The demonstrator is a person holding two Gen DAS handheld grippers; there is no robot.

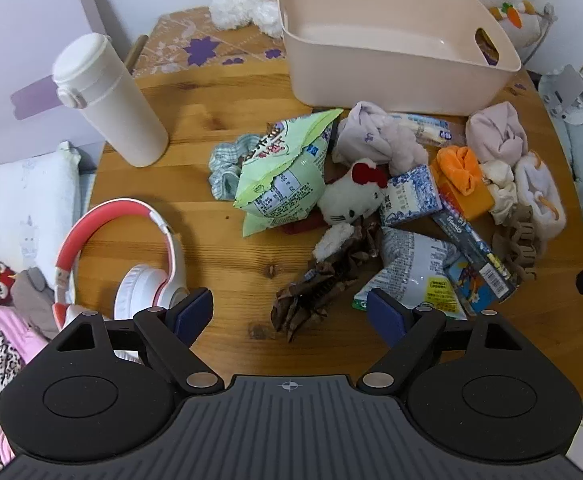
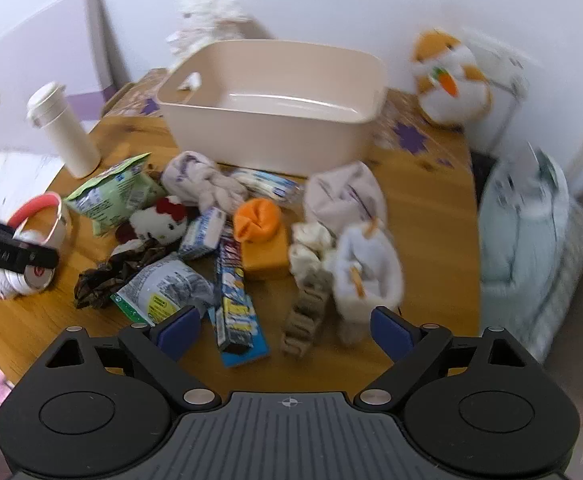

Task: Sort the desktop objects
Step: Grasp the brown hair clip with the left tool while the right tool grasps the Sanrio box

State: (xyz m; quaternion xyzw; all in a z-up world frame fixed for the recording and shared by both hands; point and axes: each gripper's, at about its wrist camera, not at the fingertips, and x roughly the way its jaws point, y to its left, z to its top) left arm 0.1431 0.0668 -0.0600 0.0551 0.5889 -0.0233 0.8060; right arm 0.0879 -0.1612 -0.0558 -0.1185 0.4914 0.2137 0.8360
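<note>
Both grippers hover above the counter (image 1: 219,128), tilted steeply down. Left gripper (image 1: 291,316) jaws spread wide, nothing between them; right gripper (image 2: 285,330) likewise open and empty. Clutter heaped mid-counter: green snack bag (image 1: 279,172), cat plush (image 1: 351,196), socks, boxes. Beige bin (image 1: 395,40) stands empty just behind the heap, probably the sorting destination. No pick begun.

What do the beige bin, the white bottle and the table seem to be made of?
Beige bin: probably plastic, smooth and slightly glossy; light reflects on its inner floor, and a handle hole is cut in its wall.
White bottle: matte shell, plastic or coated metal; I cannot tell which.
Table: wood or wood veneer, with visible grain and knots.
</note>
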